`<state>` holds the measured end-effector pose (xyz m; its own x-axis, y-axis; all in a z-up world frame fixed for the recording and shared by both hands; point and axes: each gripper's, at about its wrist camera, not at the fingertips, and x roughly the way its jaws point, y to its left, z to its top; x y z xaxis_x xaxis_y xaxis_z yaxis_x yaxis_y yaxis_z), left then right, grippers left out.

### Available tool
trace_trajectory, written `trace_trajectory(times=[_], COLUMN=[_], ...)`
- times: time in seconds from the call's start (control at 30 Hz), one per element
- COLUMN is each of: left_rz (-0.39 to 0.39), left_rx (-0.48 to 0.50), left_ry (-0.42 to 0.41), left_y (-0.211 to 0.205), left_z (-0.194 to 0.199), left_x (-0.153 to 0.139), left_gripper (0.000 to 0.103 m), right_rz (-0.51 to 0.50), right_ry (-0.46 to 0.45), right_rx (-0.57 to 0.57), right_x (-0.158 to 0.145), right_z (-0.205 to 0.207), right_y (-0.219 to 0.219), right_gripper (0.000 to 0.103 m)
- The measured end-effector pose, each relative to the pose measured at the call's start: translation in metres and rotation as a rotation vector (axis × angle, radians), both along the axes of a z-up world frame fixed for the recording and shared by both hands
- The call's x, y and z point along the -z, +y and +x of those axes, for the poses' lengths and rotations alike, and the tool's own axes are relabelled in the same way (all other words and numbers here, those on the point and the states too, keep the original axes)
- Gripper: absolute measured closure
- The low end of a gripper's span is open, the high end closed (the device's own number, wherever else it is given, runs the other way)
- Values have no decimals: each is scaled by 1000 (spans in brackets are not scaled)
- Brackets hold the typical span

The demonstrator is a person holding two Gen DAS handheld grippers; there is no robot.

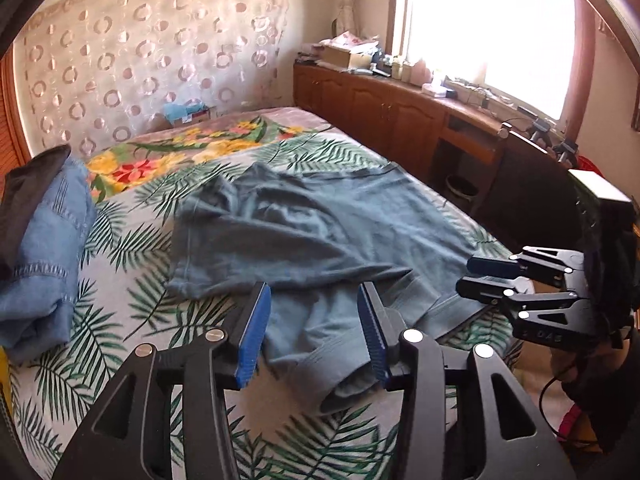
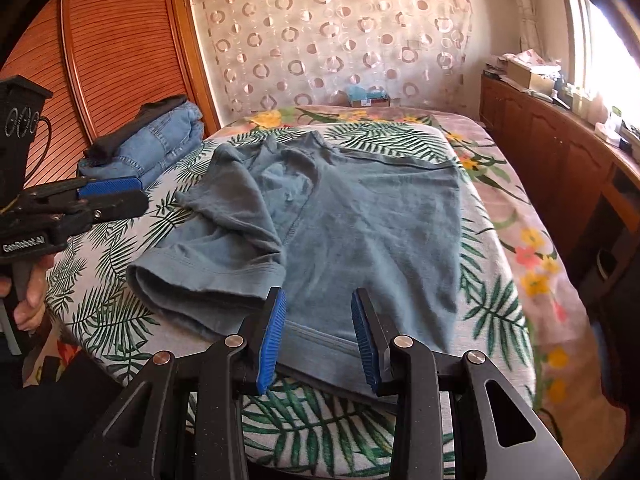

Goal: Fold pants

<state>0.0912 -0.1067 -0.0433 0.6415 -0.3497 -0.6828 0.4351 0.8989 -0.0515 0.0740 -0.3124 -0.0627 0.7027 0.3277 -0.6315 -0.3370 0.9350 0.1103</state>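
Just ahead of both grippers' parted fingers (image 2: 276, 336) — pants (image 2: 340, 216), rumpled.

My left wrist camera sits low behind my left tongs (image 1: 314, 328), close over the near edge of the bed with the palm-leaf print cover (image 1: 132, 272), facing up its length toward the circle-patterned curtain (image 1: 152, 52) and bright window (image 1: 484, 28). My right wrist camera rides behind my right tongs (image 2: 319, 334), equally near, facing the same curtain (image 2: 340, 36) from further right. Both views share the rumpled grey-blue cotton pants (image 1: 320, 224) (image 2: 352, 220), the folded denim stack (image 1: 48, 256) (image 2: 160, 144), and each other's tongs at the frame edges.
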Motion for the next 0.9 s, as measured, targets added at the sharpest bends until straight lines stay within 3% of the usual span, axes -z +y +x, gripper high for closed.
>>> trace_trajectory(times=[0.07,0.1,0.17,0.57,0.67,0.9], left_rz=[11,12,1,14,2,-4], left_rx=[-2,-5,-6,-35,-39,-48], left_ry=[7,7,8,43,41,27], left_y=[3,4,7,19,23,27], left_z=[1,0,-2,-3,-5,-4], left_x=[7,10,13,31,31,26], left_gripper=[52,32,23,23,23,23], right_rz=[-1,-2,-6,-32,-12,27], right_ry=[8,11,19,13,0,-50], right_rx=[-12,-18,-29,-51,-76,-76], right_x=[3,4,7,11,9,-3], right_z=[4,5,9,23,23,10], right_y=[5,8,13,28,31,17], right_gripper=[68,68,68,68,95,101])
